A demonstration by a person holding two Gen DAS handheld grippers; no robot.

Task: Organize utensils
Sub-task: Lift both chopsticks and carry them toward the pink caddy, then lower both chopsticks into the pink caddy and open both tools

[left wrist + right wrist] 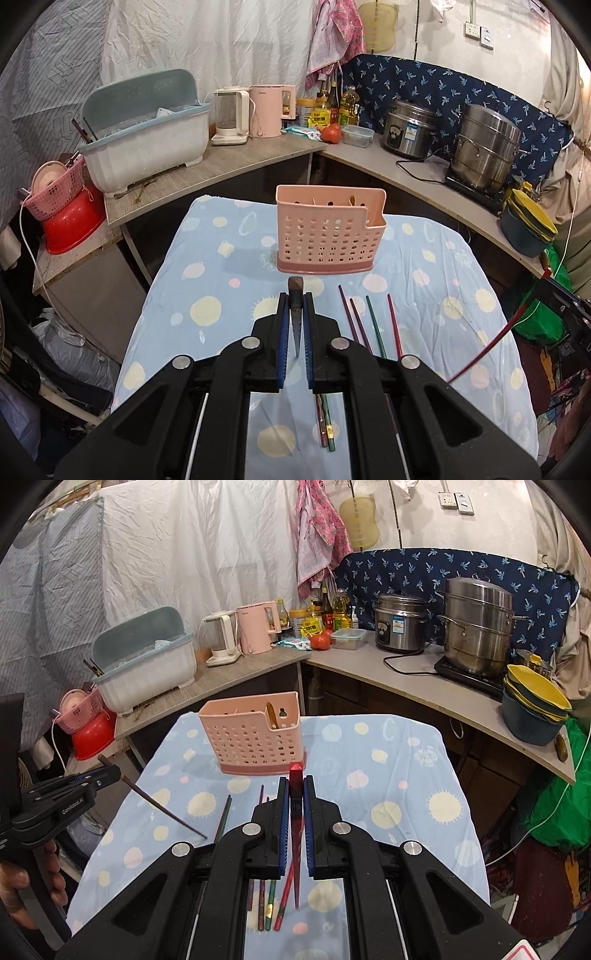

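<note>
- Chopsticks: we noted left tongs (295, 317) pinching a dark chopstick (295, 295), right tongs (295, 797) pinching a red chopstick (295, 775).
- Pink holder (255, 734) stood ahead-left of the right tongs, straight ahead of the left; both sticks pointed toward it.

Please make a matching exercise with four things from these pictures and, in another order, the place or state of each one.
Things:
1. dark brown chopstick
2. red chopstick
3. pink perforated plastic utensil holder
4. dark green chopstick

Places or states:
A. lying on the blue dotted tablecloth
B. held in the left gripper
C. standing upright on the tablecloth
D. held in the right gripper

Pairs: 1-B, 2-D, 3-C, 4-A
</note>
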